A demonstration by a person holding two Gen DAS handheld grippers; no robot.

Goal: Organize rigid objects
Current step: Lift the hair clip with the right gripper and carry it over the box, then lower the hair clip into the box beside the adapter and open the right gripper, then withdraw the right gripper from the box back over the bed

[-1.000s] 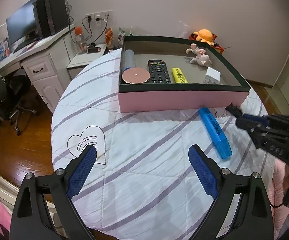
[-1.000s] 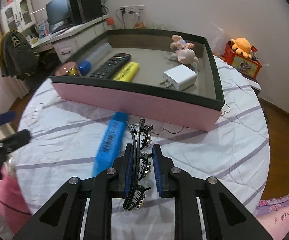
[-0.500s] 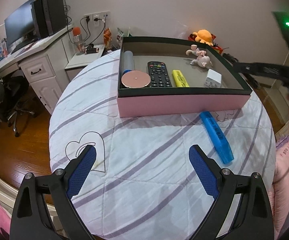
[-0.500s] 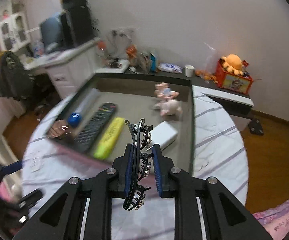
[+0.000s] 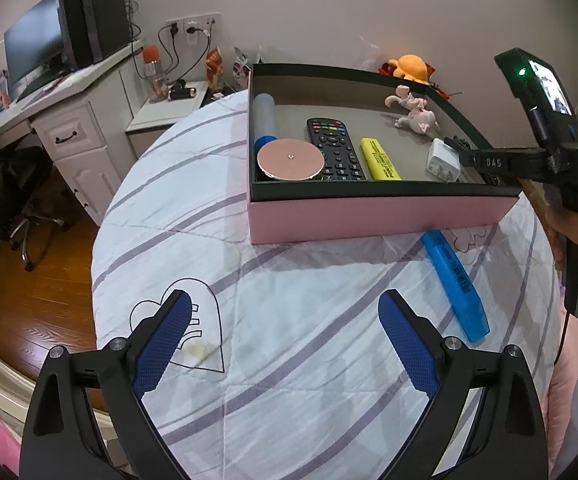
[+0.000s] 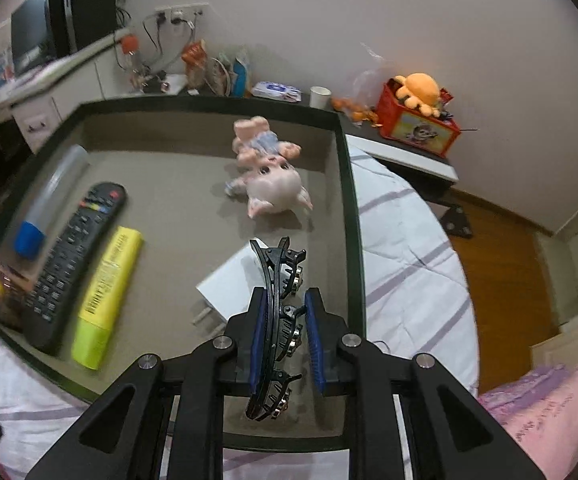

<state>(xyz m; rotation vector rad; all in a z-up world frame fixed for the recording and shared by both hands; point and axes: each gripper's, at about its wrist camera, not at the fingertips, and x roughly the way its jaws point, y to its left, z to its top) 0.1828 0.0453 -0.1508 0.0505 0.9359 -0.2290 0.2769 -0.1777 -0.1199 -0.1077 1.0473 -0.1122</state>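
My right gripper (image 6: 285, 312) is shut on a black hair claw clip (image 6: 279, 280) and holds it over the near right corner of the pink box (image 5: 381, 216), above the white charger (image 6: 233, 284). In the left wrist view the right gripper (image 5: 459, 148) reaches in over the box's right rim. The box holds a remote (image 6: 73, 256), a yellow highlighter (image 6: 107, 296), a pink toy (image 6: 269, 184), a blue-capped tube (image 6: 49, 196) and a round pink disc (image 5: 291, 160). A blue highlighter (image 5: 455, 284) lies on the quilt before the box. My left gripper (image 5: 285, 344) is open and empty above the quilt.
The round table wears a white quilt with purple stripes (image 5: 289, 360). A desk with a monitor (image 5: 37, 52) stands at the left, a low shelf with an orange plush (image 6: 421, 88) behind the box. Wooden floor (image 6: 505, 248) surrounds the table.
My right gripper carried the hair clip from the quilt up and over the box, and now hangs lower above the charger corner. My left gripper stayed nearly still.
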